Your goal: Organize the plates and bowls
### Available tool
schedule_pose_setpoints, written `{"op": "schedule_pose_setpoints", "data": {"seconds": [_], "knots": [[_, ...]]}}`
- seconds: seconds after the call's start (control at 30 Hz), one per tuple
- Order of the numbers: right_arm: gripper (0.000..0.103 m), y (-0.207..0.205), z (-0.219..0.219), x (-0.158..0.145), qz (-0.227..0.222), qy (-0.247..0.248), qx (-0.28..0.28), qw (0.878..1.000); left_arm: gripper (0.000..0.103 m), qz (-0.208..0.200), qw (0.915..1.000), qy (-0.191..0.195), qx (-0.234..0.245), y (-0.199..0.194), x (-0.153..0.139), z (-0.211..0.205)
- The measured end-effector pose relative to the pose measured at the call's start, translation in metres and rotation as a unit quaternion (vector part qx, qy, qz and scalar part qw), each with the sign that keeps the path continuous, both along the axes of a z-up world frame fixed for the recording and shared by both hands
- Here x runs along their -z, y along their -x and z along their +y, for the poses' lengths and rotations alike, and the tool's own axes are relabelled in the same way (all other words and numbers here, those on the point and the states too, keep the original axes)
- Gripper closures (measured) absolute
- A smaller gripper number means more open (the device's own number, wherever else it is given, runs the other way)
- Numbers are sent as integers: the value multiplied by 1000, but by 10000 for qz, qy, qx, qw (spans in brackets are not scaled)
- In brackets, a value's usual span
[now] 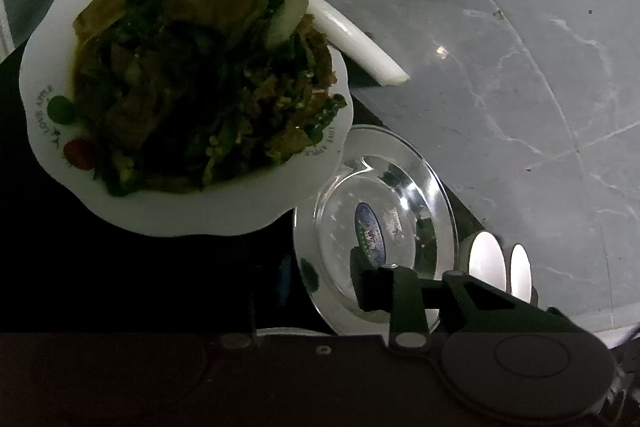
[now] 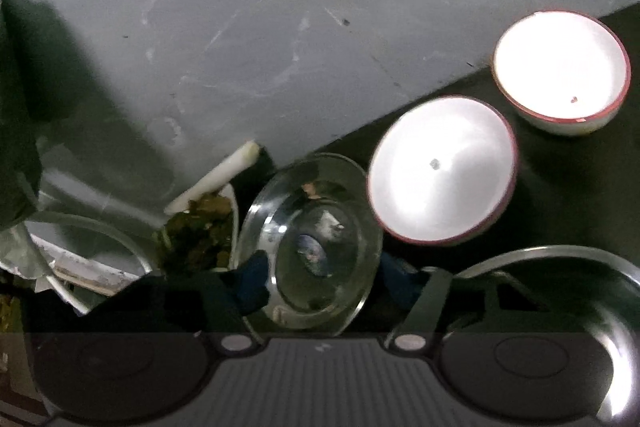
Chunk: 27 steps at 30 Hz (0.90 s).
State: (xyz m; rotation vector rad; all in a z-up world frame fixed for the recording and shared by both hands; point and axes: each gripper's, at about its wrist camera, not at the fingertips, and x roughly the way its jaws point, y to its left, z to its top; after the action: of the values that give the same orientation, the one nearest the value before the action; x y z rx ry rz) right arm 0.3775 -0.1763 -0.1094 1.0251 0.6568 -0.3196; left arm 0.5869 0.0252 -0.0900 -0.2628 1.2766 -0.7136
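The glass plate [image 1: 384, 187] lies on the dark desk [image 1: 120, 275] near its edge, just beside a white scalloped plate [image 1: 168, 215] heaped with cooked greens and brown pieces. The scalloped rim overlaps the glass rim in the left wrist view, but whether the two touch is unclear. A long white stalk [image 1: 352, 35] lies behind the food plate, with one end out over the grey tiled floor [image 1: 520, 67].

The left gripper [image 1: 320, 275] reaches in from below. Its right finger hangs over the inside of the glass plate near a round sticker [image 1: 370, 231], and its left finger is a dim shape outside the plate's near-left rim. The gap between the fingers is narrow, with the rim between them. The scene is too dark to tell whether the pads press on the glass.

In the right wrist view the glass plate [image 2: 308, 247] sits straight ahead of the right gripper [image 2: 340, 291]. That gripper is about half open, and its right finger stands apart from the plate's rim, so it grips nothing. Its left finger is lost in the dark.

To the right of the glass plate stand two white bowls with red rims, the nearer one [image 2: 440, 171] just beside the plate and the farther one [image 2: 560, 71] at the desk's edge. A shiny metal bowl [image 2: 580, 259] sits at the lower right.
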Motion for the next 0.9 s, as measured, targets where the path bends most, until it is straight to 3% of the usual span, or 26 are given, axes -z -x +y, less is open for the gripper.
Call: {"op": "schedule_pose_setpoints", "data": {"seconds": [0.3,0.4,0.7,0.9], "knots": [[71,-13,2,5,445,315,27,9985,82,14,10000,-4,-29,0,3,-1],[86,-19,4,6,682,477,11,9965,86,-26,10000,-92,2,1,3,0],[92,-7,12,-1,402,550,-24,9977,85,72,10000,7,-40,3,2,13],[92,-2,20,-11,291,861,-97,9958,85,-165,9998,41,109,11,-5,13]]}}
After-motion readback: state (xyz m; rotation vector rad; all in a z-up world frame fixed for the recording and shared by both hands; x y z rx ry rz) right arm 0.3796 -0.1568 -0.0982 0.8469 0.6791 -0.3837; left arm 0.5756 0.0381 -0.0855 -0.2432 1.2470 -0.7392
